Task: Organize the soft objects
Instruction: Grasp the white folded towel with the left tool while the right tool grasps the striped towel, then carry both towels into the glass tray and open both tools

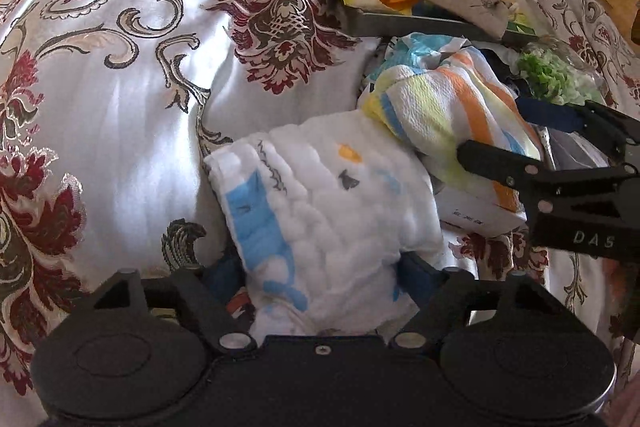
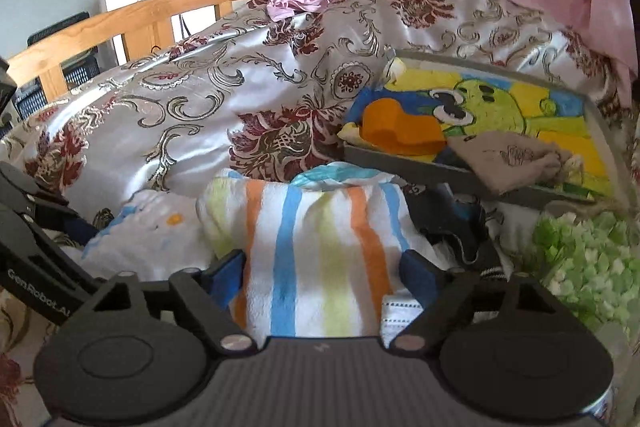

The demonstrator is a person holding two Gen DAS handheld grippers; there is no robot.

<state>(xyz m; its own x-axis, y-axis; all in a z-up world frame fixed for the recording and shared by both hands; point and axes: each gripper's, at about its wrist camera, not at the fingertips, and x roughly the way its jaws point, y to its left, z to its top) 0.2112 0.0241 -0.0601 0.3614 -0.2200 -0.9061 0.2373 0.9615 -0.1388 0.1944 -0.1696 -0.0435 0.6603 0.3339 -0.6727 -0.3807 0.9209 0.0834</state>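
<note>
Striped towel beside white quilted cloth, both on bedspread.

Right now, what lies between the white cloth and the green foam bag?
The striped towel lies between the white cloth and the green foam bag, seen in the right wrist view.

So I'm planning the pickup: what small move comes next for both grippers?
Probably finish closing. The left gripper straddles the white quilted cloth and the right gripper straddles the striped towel; each cloth fills the gap between the blue pads.
</note>
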